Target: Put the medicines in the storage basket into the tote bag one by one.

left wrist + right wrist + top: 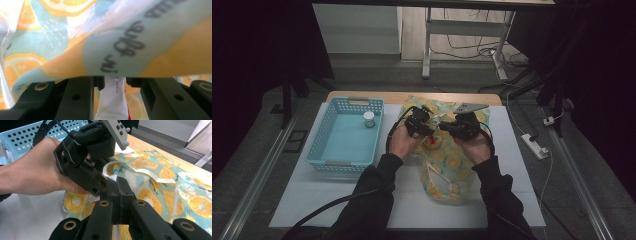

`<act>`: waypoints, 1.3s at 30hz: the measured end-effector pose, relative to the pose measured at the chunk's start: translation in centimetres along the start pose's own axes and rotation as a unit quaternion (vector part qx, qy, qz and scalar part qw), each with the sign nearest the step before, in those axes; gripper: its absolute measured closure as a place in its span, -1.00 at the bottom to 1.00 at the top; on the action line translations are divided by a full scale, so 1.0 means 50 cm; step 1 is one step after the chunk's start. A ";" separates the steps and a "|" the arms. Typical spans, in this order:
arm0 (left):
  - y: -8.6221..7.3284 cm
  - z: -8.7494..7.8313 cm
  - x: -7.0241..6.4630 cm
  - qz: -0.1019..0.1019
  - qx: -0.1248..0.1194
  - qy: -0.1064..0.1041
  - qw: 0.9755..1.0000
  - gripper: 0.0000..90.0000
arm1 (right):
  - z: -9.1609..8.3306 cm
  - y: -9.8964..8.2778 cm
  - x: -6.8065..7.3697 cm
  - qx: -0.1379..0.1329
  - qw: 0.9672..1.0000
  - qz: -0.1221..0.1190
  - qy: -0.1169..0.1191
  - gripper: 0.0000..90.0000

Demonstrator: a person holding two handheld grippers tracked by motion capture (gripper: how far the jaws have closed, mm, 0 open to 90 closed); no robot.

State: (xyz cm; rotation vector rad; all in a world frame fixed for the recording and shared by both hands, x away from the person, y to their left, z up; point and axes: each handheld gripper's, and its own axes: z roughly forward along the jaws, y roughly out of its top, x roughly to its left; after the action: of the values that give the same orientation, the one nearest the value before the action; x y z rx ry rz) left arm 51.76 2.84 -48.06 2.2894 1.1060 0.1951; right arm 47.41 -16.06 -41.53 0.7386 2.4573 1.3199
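A fabric bag (447,160) printed with lemon slices lies on the white table, its mouth toward the far side. My left gripper (429,127) reaches in at that mouth. In the left gripper view it (111,83) is shut on a white packet (110,102) with a red edge, under the bag's printed rim (150,37). My right gripper (446,127) meets it from the right. Its jaws (119,183) are pressed together on the bag's pale rim (112,178), right against the left gripper's body (85,167). A bit of red (430,141) shows in the bag's opening.
A light blue perforated basket (319,135) stands on the left of the table with a small white jar (369,119) inside at its far right. The same basket (20,137) shows behind the left hand. A power strip (534,145) lies on the floor to the right.
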 end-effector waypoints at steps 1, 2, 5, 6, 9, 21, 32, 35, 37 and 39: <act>0.000 0.002 0.000 0.003 0.000 0.001 1.000 0.57 | 0.001 -0.001 0.000 0.000 1.000 0.001 0.000 1.00; -0.001 0.004 0.001 0.006 -0.001 0.002 1.000 0.56 | 0.001 -0.001 -0.001 0.001 1.000 0.001 -0.001 1.00; -0.003 0.001 -0.002 0.012 -0.014 -0.004 1.000 0.39 | 0.002 -0.002 -0.003 0.002 1.000 0.003 -0.003 1.00; -0.003 -0.002 -0.003 0.017 -0.015 -0.004 1.000 0.35 | 0.001 -0.003 -0.004 0.001 1.000 0.003 -0.003 1.00; -0.005 -0.012 -0.008 0.025 -0.020 -0.009 0.999 0.22 | -0.001 -0.003 -0.006 -0.001 1.000 0.006 -0.004 1.00; -0.016 -0.070 -0.013 0.044 -0.048 -0.072 0.995 -0.26 | 0.000 -0.005 -0.009 -0.002 1.000 0.007 -0.001 1.00; -0.037 -0.122 -0.011 0.051 -0.043 -0.093 0.993 -0.74 | 0.001 -0.006 -0.009 0.001 1.000 0.006 0.002 1.00; -0.048 -0.132 0.001 0.043 -0.045 -0.094 0.994 -0.84 | 0.001 -0.006 -0.009 0.002 1.000 0.006 0.002 1.00; -0.056 -0.138 0.012 0.036 -0.048 -0.097 0.993 -0.90 | 0.001 -0.006 -0.009 0.002 1.000 0.006 0.003 1.00; -0.064 -0.142 0.025 0.030 -0.053 -0.098 0.993 -0.95 | 0.002 -0.006 -0.009 0.002 1.000 0.006 0.004 1.00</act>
State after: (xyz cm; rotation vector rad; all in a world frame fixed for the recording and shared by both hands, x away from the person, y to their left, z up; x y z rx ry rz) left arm 47.82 8.47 -44.17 2.1957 0.9075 0.0496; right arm 47.74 -16.39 -41.85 0.7529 2.4650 1.3259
